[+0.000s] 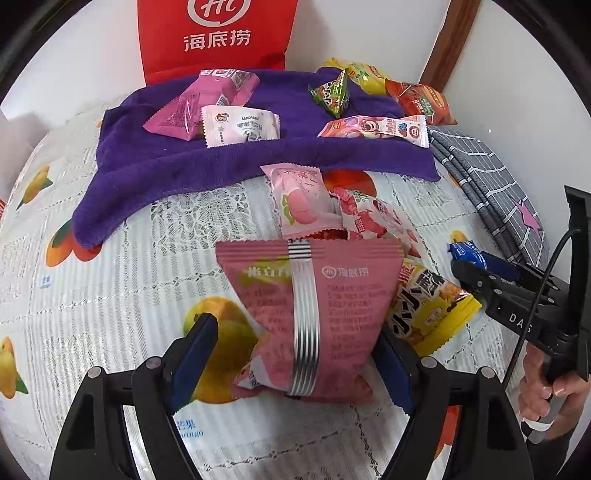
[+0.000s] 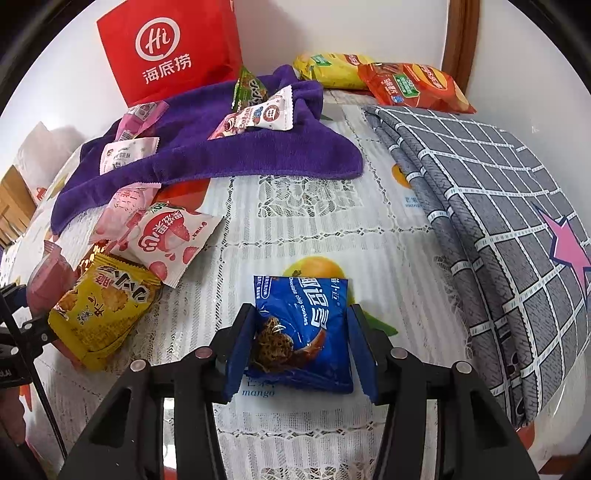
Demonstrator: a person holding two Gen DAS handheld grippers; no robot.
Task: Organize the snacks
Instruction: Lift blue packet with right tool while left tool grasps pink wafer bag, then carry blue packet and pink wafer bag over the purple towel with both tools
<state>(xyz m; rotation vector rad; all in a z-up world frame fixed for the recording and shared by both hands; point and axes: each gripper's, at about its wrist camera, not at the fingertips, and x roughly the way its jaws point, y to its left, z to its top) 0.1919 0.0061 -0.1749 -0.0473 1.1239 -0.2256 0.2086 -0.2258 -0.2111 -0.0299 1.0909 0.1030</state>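
Left gripper (image 1: 295,358): jaws spread wide on either side of a pink snack packet (image 1: 314,317). The left finger stands clear of the packet; the right finger is partly hidden behind its edge, so contact there cannot be confirmed. The packet sits at 6 o'clock in the left wrist view, on the fruit-print tablecloth (image 1: 110,295).

Right gripper (image 2: 299,347): fingers closed against both sides of a blue chocolate chip cookie packet (image 2: 310,325), grasping it just over the tablecloth at 6 o'clock in the right wrist view.

A yellow snack packet (image 1: 432,310) lies just beside the pink packet at its 3 o'clock. Behind it, at 12 o'clock, lie a peach-print packet (image 1: 301,199) and a strawberry-print packet (image 2: 170,236), overlapping.

A purple towel (image 1: 221,162) lies at 12 o'clock and carries several small packets. A red bag (image 1: 216,33) stands behind it against the wall. A grey checked cloth (image 2: 498,221), folded, lies at 3 o'clock.
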